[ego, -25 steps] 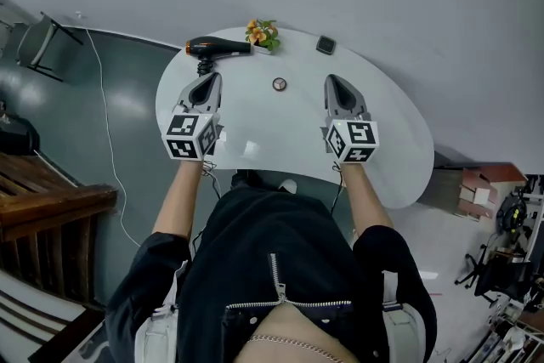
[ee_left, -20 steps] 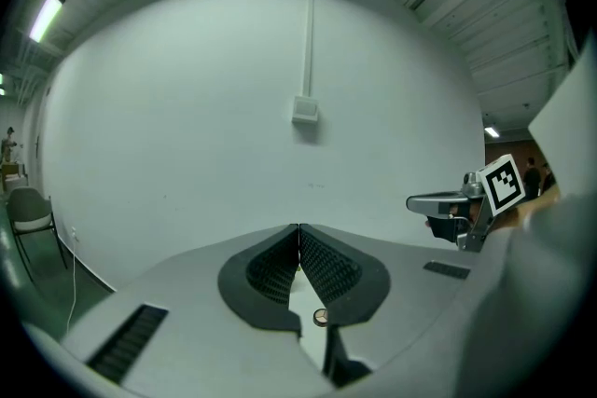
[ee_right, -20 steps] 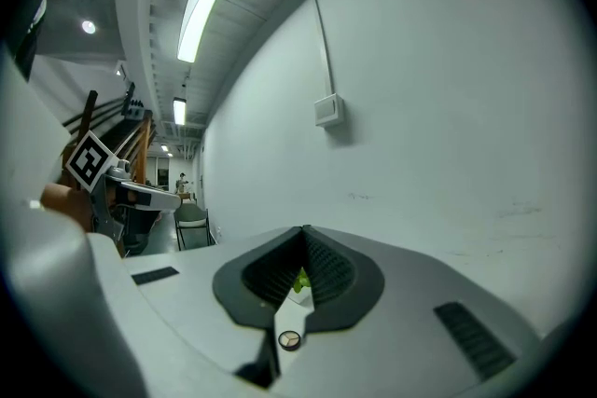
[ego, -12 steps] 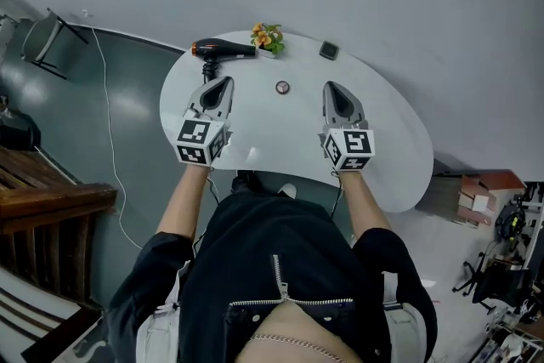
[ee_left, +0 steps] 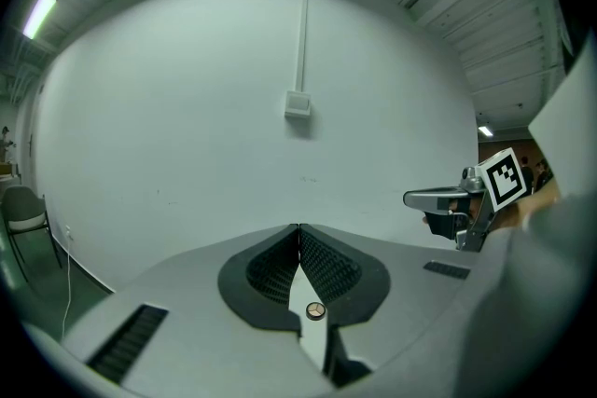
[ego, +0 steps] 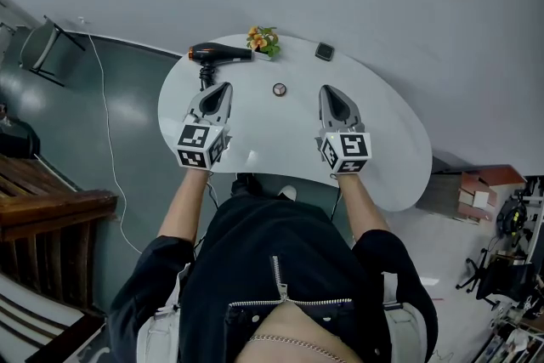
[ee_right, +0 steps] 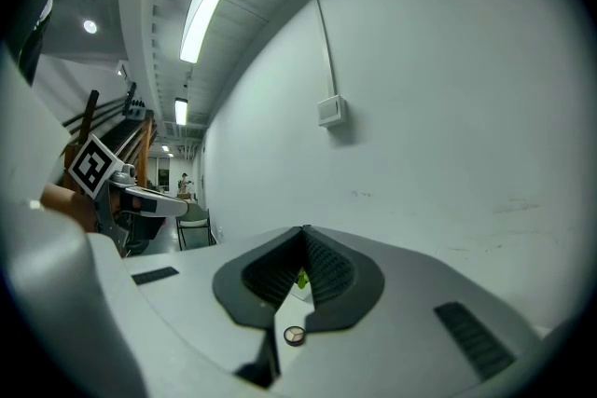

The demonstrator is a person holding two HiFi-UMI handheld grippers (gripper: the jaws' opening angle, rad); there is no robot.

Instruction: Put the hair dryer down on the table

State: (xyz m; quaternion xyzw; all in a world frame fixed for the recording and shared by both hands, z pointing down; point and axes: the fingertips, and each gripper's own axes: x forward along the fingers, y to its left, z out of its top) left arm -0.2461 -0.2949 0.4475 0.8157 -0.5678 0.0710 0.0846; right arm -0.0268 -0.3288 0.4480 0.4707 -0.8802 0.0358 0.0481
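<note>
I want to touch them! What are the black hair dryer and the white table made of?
Black hair dryer: probably plastic, smooth dark shell. White oval table: hard, slightly glossy top, maybe laminate; a pale light patch shows on it.

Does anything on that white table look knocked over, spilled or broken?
Nothing stands out. The hair dryer lies near the far left edge of the table, beside the small flowers; no spill or damage shows.

We see a black hair dryer [ego: 219,53] with an orange nose, orange flowers [ego: 263,39] with green leaves, a white tabletop [ego: 382,149], and grey left tongs [ego: 223,87] and right tongs [ego: 327,89] with black-and-white squares.
</note>
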